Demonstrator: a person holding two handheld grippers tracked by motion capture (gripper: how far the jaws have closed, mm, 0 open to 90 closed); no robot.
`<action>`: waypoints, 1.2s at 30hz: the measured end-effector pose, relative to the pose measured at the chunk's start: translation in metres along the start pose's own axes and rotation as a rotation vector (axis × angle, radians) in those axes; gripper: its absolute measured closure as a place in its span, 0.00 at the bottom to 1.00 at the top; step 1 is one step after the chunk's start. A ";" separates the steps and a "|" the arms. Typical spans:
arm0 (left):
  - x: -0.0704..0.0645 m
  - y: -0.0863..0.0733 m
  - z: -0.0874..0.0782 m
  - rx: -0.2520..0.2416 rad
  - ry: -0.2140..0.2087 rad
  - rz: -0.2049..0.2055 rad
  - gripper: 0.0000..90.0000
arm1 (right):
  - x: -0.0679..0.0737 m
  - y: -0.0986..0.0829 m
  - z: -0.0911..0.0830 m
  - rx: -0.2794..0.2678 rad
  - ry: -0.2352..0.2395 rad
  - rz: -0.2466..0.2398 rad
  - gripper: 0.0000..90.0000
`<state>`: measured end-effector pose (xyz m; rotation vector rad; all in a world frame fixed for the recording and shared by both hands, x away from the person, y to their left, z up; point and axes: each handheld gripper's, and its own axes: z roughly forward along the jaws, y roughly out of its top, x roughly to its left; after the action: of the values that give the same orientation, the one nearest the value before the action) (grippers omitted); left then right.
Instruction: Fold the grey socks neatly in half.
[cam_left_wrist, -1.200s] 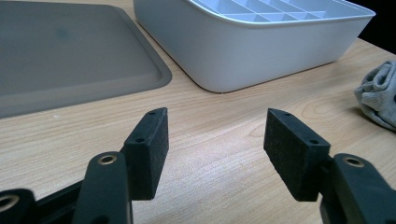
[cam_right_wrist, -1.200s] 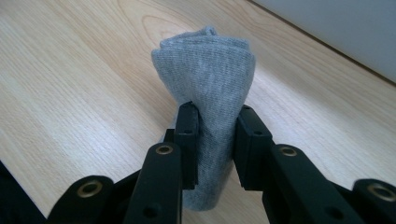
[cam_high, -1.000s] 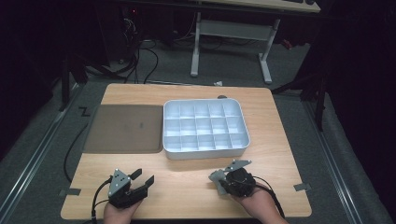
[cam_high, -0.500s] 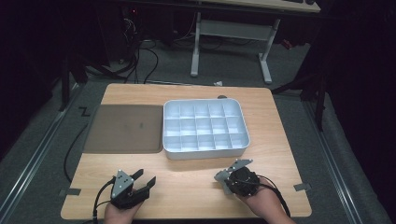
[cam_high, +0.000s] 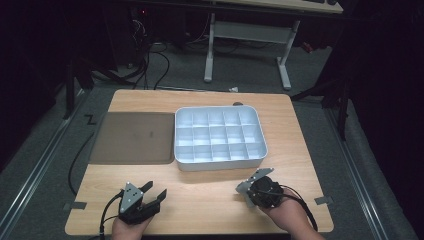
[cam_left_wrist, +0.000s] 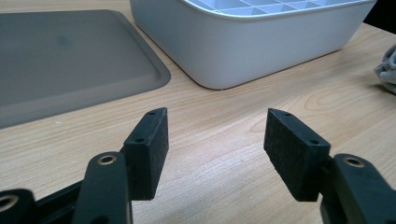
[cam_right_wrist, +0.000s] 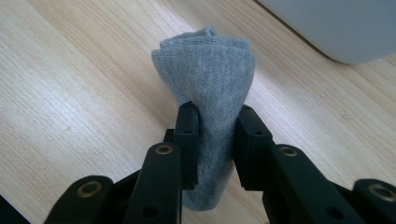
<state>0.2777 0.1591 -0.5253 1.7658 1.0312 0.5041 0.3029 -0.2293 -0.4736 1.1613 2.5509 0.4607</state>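
My right gripper (cam_right_wrist: 217, 116) is shut on a folded grey knitted cloth (cam_right_wrist: 205, 65), which sticks up between the jaws just above the wooden table. From above, that gripper (cam_high: 251, 191) is near the table's front right, in front of the white compartment tray (cam_high: 220, 168). The cloth (cam_left_wrist: 385, 67) also peeks in at the right edge of the left gripper view. My left gripper (cam_high: 155, 191) is at the front left. Its jaws (cam_left_wrist: 215, 140) stand wide open over bare wood with nothing between them.
The tray's compartments look empty; its wall (cam_left_wrist: 252, 42) rises ahead of the left gripper and its corner (cam_right_wrist: 336, 28) lies beyond the cloth. A flat dark grey lid (cam_high: 132, 137) lies left of the tray. Cables trail off the table's front edge.
The right gripper with the cloth has shifted a little to the right. The left gripper has barely moved and stays open.
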 end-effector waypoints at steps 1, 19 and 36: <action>0.000 0.000 0.000 0.001 0.001 -0.002 0.45 | -0.002 0.000 -0.001 0.005 -0.003 0.003 0.82; 0.001 0.000 -0.001 0.006 -0.005 -0.016 0.46 | -0.035 0.017 -0.034 0.011 -0.015 0.046 0.82; 0.002 0.000 0.000 0.014 -0.018 -0.017 0.46 | -0.068 0.069 -0.050 0.048 -0.038 0.068 0.82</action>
<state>0.2788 0.1611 -0.5257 1.7692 1.0385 0.4711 0.3720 -0.2467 -0.3915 1.2644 2.5098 0.3918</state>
